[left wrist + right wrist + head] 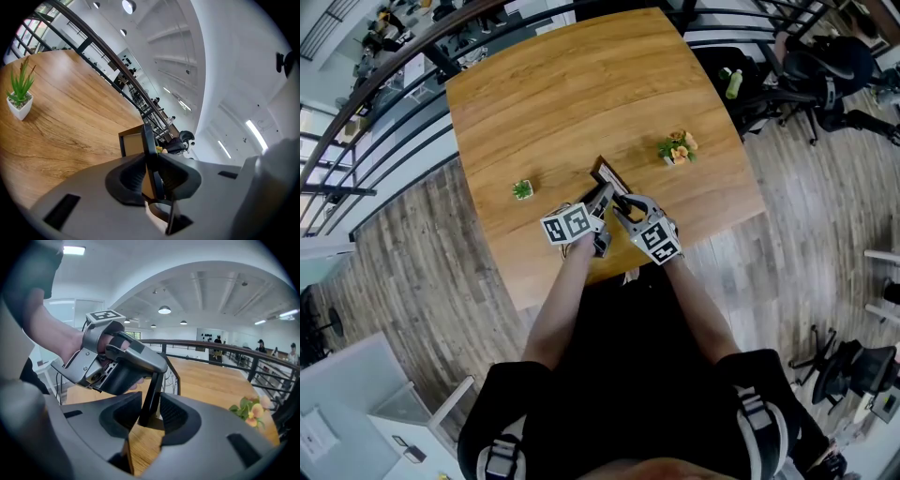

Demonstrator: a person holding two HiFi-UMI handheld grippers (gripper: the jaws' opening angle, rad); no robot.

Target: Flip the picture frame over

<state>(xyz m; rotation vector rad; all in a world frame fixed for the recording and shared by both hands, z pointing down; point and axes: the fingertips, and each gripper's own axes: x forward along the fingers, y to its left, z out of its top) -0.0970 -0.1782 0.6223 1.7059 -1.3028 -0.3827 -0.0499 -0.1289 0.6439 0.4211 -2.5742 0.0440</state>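
Half the flip looked done: the picture frame (pixel 607 176) stood upright on edge near the 6 o'clock side of the table (pixel 562 94), neither face down. Your left gripper (pixel 600 199) was clamped on its edge. Your right gripper (pixel 622 202) straddled it with pads slack, a gap showing. You still had to tip it over and lay it flat

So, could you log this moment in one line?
picture frame: raised on edge; left hand-held gripper: gripping it; right hand-held gripper: open around it
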